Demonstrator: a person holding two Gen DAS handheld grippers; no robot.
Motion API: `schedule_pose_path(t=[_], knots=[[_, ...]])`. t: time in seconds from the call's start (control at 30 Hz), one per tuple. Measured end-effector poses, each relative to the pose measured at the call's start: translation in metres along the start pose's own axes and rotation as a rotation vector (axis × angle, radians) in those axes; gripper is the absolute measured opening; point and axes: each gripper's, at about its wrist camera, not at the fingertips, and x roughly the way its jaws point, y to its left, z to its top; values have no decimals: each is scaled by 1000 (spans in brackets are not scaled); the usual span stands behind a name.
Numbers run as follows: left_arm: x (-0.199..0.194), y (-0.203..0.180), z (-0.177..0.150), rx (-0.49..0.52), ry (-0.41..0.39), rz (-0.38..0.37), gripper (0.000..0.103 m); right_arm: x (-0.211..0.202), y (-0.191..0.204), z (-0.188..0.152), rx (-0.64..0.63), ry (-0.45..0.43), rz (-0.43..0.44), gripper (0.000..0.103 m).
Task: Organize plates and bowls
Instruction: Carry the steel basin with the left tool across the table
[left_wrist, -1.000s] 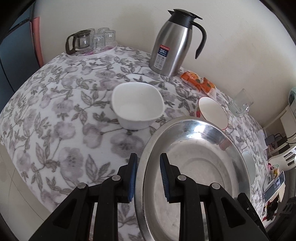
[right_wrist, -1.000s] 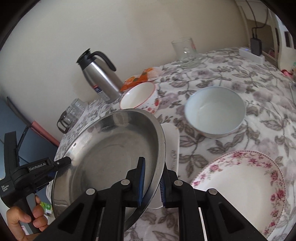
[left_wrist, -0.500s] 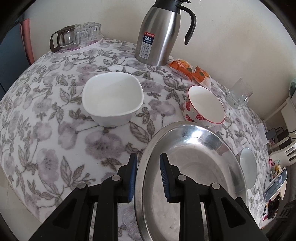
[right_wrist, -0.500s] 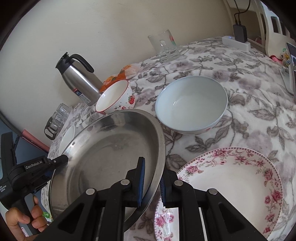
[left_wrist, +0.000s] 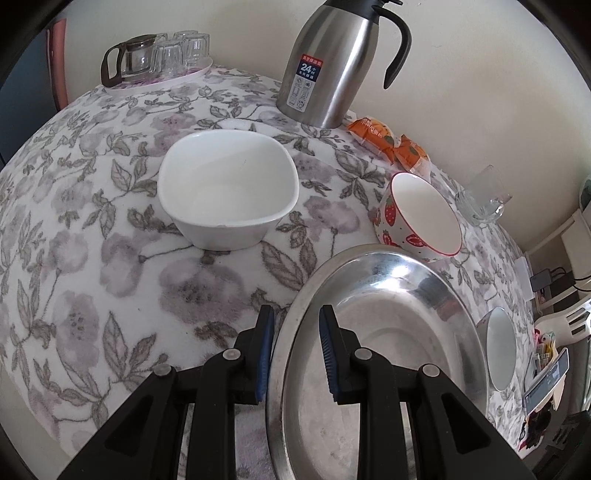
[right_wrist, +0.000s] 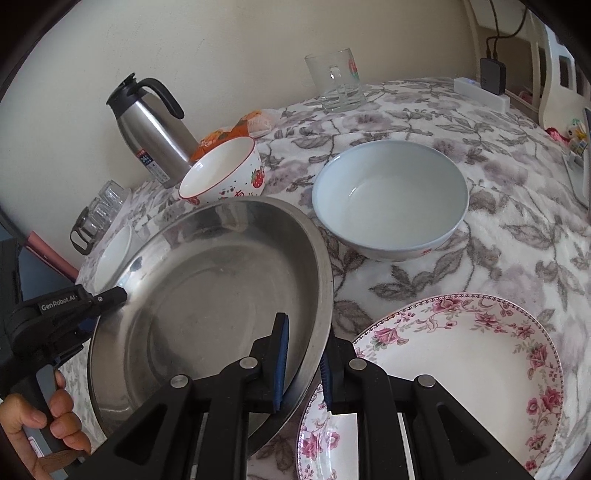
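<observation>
Both grippers hold a large steel plate (left_wrist: 388, 350) by opposite rims, tilted above the table. My left gripper (left_wrist: 295, 354) is shut on its near rim. My right gripper (right_wrist: 301, 363) is shut on the plate's (right_wrist: 207, 295) right rim; the left gripper (right_wrist: 66, 306) shows across it. A white square bowl (left_wrist: 227, 188) sits ahead of the left gripper. A strawberry bowl (left_wrist: 421, 218) (right_wrist: 225, 173) stands beyond the plate. A pale blue bowl (right_wrist: 389, 197) and a rose-patterned plate (right_wrist: 454, 376) lie right of the right gripper.
A steel thermos jug (left_wrist: 332, 62) (right_wrist: 151, 125) stands at the back by the wall, orange snack packets (left_wrist: 388, 140) beside it. A tray of glasses with a glass pot (left_wrist: 155, 59) is far left. A glass mug (right_wrist: 338, 79) and a power strip (right_wrist: 480, 94) sit far right.
Both grippers have carried the steel plate across the table. It no longer covers the white square bowl, and the blue bowl and rose plate have come closer in the right view.
</observation>
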Motion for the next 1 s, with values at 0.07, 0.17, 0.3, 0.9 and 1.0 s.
schedule_pose_path(t=[0.07,0.17,0.3,0.9,1.0], knots=[[4,2,-1,-5,10,1,25,2,1,0,-11,4,-10,17],[9,5,-2,-13,19,-3,25,5,1,0,-15,12,-17,17],[16,8,-3,-24,31,-5,25,9,2,-2,-28,22,-29,17],[24,10,-5,-17,47,-8,25,10,5,-1,-47,10,-44,16],[26,9,-5,-13,50,-9,25,11,5,-1,-47,14,-44,16]])
